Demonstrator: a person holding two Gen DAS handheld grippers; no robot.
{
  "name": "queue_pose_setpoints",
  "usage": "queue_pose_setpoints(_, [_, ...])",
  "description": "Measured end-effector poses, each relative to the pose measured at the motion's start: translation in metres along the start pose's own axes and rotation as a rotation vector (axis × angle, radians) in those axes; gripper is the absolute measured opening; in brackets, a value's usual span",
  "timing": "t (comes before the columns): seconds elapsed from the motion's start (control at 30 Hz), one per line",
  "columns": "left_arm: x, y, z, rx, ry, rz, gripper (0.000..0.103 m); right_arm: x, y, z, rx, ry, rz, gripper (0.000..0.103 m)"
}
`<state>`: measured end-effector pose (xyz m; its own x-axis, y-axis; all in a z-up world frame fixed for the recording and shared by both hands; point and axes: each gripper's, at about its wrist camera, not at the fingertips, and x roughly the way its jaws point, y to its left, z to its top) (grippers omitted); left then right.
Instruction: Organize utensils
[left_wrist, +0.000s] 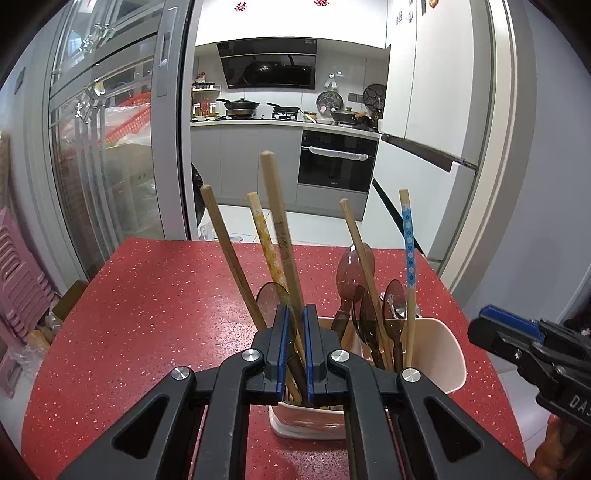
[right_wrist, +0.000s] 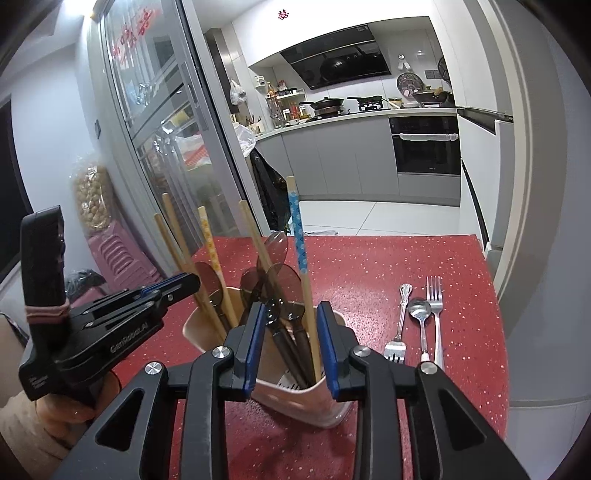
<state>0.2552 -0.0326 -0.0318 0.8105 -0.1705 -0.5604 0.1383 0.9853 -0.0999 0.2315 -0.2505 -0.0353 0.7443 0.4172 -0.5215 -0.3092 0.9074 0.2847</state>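
Note:
A pale pink utensil holder (left_wrist: 439, 354) (right_wrist: 325, 402) stands on the red speckled table (left_wrist: 147, 314). It holds several wooden chopsticks (left_wrist: 236, 258) and brown translucent plastic spoons (left_wrist: 351, 273). My left gripper (left_wrist: 295, 314) is nearly closed around a chopstick and spoon handle just above the holder's near left rim. My right gripper (right_wrist: 291, 314) is open, its fingers straddling the holder's near side and the blue-patterned chopstick (right_wrist: 299, 243). Two metal forks (right_wrist: 436, 314) and a metal spoon (right_wrist: 419, 314) lie on the table right of the holder.
The table's far edge (right_wrist: 369, 236) borders an open kitchen doorway. A glass sliding door (left_wrist: 110, 147) stands at left, pink stools (left_wrist: 18, 277) beside the table. The right gripper shows at the right edge of the left wrist view (left_wrist: 517, 332).

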Motion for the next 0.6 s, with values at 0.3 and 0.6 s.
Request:
queue_pose_setpoints(0.3, [-0.021, 0.01, -0.004, -0.03, -0.023, -0.016, 0.032, -0.018, 0.003, -0.005, 0.055, 0.008, -0.023, 0.046])
queue_pose_setpoints(0.6, [-0.02, 0.012, -0.029, -0.016, -0.054, 0.064, 0.103, -0.037, 0.01, -0.022, 0.094, 0.046, -0.094, 0.064])
